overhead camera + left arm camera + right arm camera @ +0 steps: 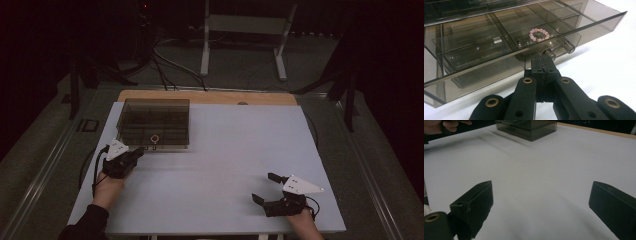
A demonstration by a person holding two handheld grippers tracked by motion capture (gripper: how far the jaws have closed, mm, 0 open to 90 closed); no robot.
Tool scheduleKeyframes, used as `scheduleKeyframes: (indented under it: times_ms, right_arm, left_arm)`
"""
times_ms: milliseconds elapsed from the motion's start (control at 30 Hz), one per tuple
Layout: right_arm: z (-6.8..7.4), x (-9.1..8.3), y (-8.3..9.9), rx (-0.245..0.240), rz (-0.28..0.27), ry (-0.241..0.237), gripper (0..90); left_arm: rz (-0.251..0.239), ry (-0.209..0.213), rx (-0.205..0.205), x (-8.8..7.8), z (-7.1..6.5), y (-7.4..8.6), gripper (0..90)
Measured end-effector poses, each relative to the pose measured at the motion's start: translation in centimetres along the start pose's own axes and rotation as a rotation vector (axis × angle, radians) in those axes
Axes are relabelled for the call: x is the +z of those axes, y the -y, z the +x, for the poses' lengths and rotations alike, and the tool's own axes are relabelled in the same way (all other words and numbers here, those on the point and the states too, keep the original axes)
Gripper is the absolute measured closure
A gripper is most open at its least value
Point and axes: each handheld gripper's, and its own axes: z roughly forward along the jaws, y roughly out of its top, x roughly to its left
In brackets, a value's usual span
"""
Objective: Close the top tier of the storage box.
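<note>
We see a smoky clear organiser box [154, 122] at the upper left of the high view, on the white table [225, 160]. Its drawer [506, 47] stands pulled out in the left gripper view, with a pink bead bracelet [539, 34] lying in one compartment. Our left gripper [543, 65] sits just below the box in the high view, jaws pressed together at the drawer's clear handle [559, 48]; whether they pinch it we cannot tell. Our right gripper [264, 187], at the lower right of the high view, holds its jaws wide over bare table, well apart from the box.
</note>
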Motion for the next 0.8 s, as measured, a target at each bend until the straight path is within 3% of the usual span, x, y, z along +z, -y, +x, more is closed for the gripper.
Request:
scheduleKeyframes:
  times_ms: [800]
  right_arm:
    - [-0.05,-0.01,0.01,0.005,-0.002,0.001,5.5]
  left_arm:
    - [-0.007,0.003,-0.01,0.6,0.64,-0.56,89.7]
